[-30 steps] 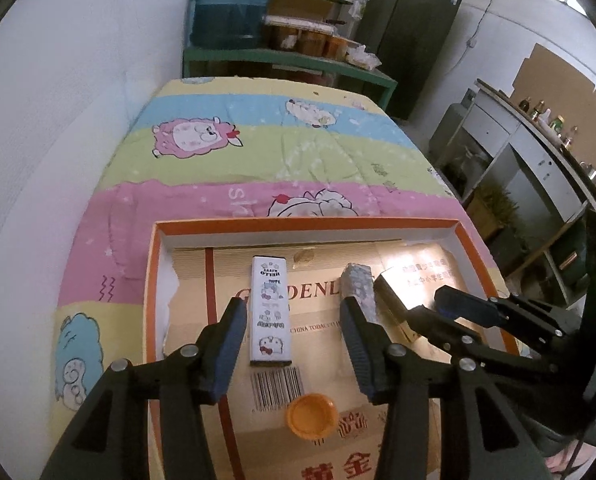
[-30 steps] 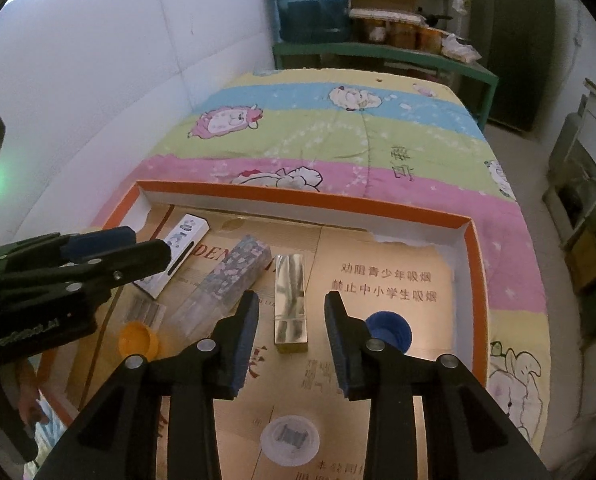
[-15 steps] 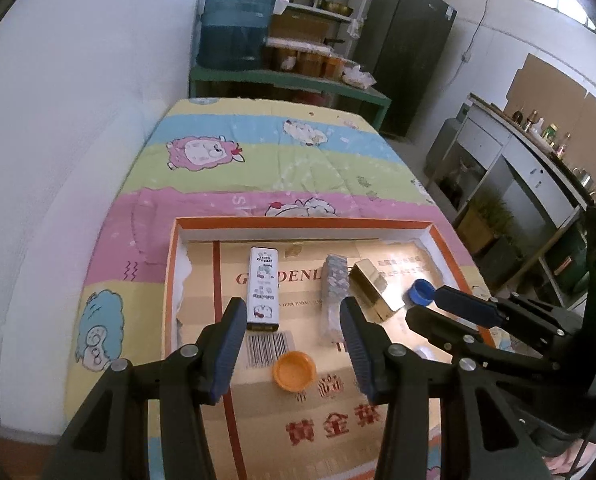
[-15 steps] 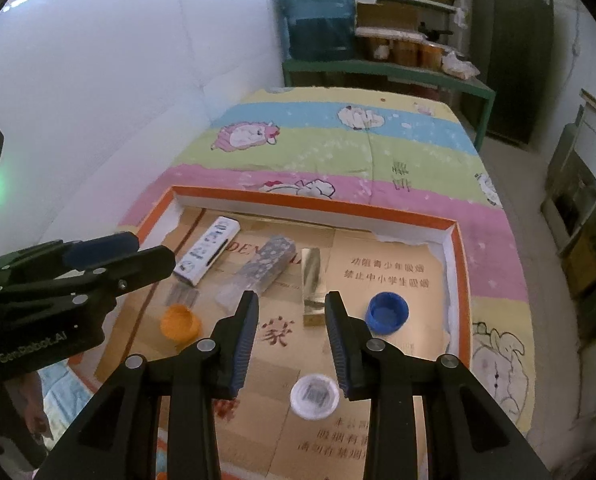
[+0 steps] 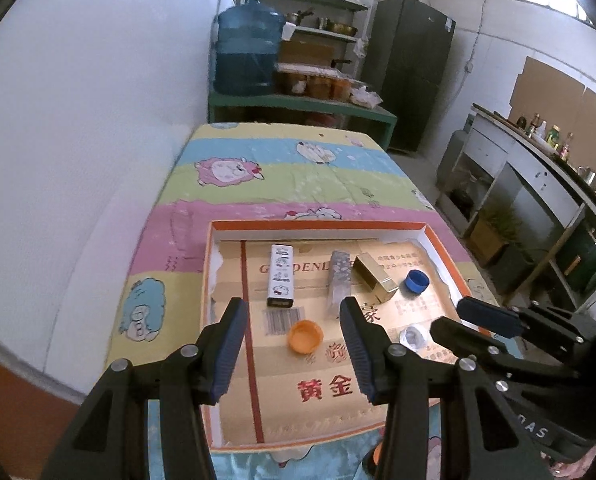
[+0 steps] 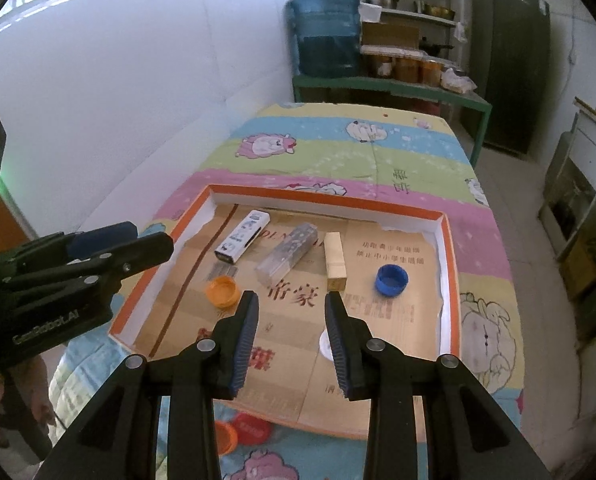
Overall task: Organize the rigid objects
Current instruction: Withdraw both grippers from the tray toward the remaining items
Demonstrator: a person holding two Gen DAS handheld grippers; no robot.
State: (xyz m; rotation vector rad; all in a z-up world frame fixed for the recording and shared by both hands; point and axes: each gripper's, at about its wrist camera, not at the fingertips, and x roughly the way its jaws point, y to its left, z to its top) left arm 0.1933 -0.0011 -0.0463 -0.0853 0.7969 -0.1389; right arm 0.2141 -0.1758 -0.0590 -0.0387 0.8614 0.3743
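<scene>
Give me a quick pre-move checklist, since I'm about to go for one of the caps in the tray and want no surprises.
1. Left gripper open and empty: ok.
2. Right gripper open and empty: ok.
3. Orange cap free of neighbours, lying between the left gripper's fingers in view: ok.
4. Blue cap apart from the gold box: ok.
5. White cap fully visible from the right wrist: not ok, a finger hides part of it.
6. Gripper heights above the cardboard tray: cannot tell.
</scene>
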